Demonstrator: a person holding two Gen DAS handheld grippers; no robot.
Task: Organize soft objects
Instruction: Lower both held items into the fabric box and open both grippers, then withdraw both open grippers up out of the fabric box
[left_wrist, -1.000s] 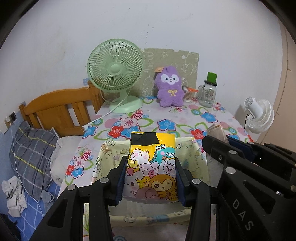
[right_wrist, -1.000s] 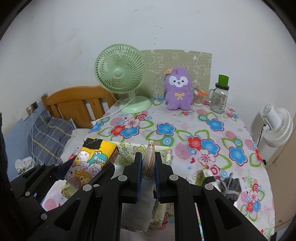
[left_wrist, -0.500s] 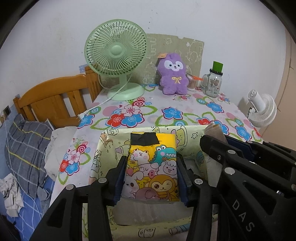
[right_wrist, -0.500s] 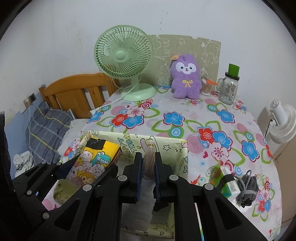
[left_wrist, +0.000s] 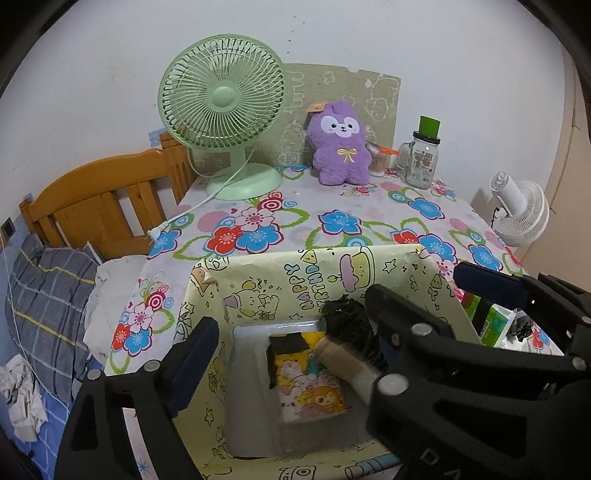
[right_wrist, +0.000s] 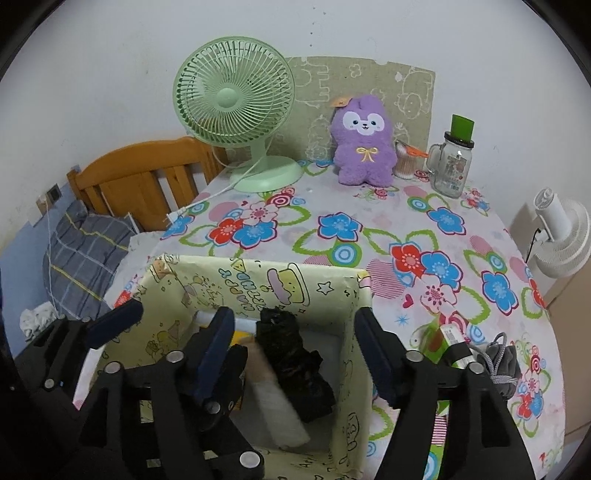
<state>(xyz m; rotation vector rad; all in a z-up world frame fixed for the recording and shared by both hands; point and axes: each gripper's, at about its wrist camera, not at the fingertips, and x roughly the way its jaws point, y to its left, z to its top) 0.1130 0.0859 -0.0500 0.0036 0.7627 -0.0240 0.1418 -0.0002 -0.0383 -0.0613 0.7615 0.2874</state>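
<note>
Both my grippers hang over the pale yellow cartoon-printed storage box (left_wrist: 332, 273) at the near edge of the table with the flowered cloth (right_wrist: 369, 229). My left gripper (left_wrist: 291, 332) has its jaws spreading apart with nothing pressed between the pads; below the gap, on the grey floor of the box, lies the flat yellow packet printed with cartoon animals (left_wrist: 310, 384). My right gripper (right_wrist: 295, 350) is also opening, its blue-padded fingers (right_wrist: 214, 350) standing clear on either side of the soft roll of beige and white fabric (right_wrist: 273, 398), which lies loose in the box, leaning across the floor toward the near side. Touching that roll on its right is a crumpled black lace-like bundle (right_wrist: 291, 362). In the left wrist view the roll rests partly over the right edge of the cartoon packet.

On the table just right of the box sit a green carton (left_wrist: 495, 325) and a grey drawstring pouch (right_wrist: 502, 362). At the far edge, against the wall, stand a mint-green desk fan (left_wrist: 225, 110) on the left, a purple plush animal with a yellow bow (left_wrist: 341, 147) in the middle, and a glass mug jar with a green lid (left_wrist: 421, 155) to the right. Left of the table there is an orange wooden headboard (left_wrist: 103, 206) and grey plaid bedding (left_wrist: 44, 306); a small white fan (left_wrist: 517, 210) stands off to the right.
</note>
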